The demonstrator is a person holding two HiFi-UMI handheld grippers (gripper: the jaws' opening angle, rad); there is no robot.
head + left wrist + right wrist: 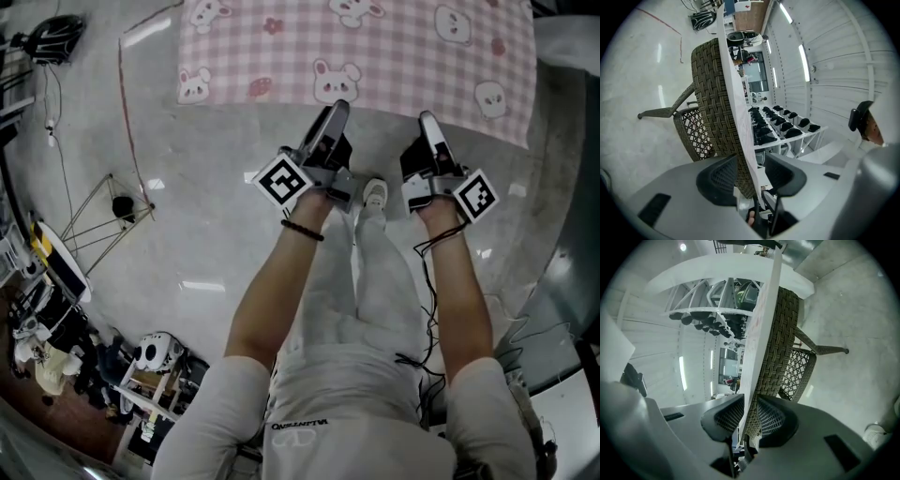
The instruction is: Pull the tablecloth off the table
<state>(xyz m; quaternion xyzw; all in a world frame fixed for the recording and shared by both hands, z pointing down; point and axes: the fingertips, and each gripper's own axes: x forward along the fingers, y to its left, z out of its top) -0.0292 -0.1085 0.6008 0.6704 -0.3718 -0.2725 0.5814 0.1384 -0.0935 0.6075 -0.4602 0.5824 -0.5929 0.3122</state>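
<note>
The left gripper (750,174) has its jaws wide apart. The near hem of the tablecloth (736,93) and the woven tabletop (712,84) stand between them, untouched by either pad. The right gripper (749,417) looks closed narrowly on the same hem and rim.

In the head view both grippers sit at the table's near edge, and the pink checked bunny cloth lies spread flat across the top. By my reading the pull has not begun: one side is gripped, the left has yet to close, and the whole draw toward the person remains.

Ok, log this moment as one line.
left claw: open, astride tablecloth edge | right claw: closed on tablecloth | tablecloth: covering table
</note>
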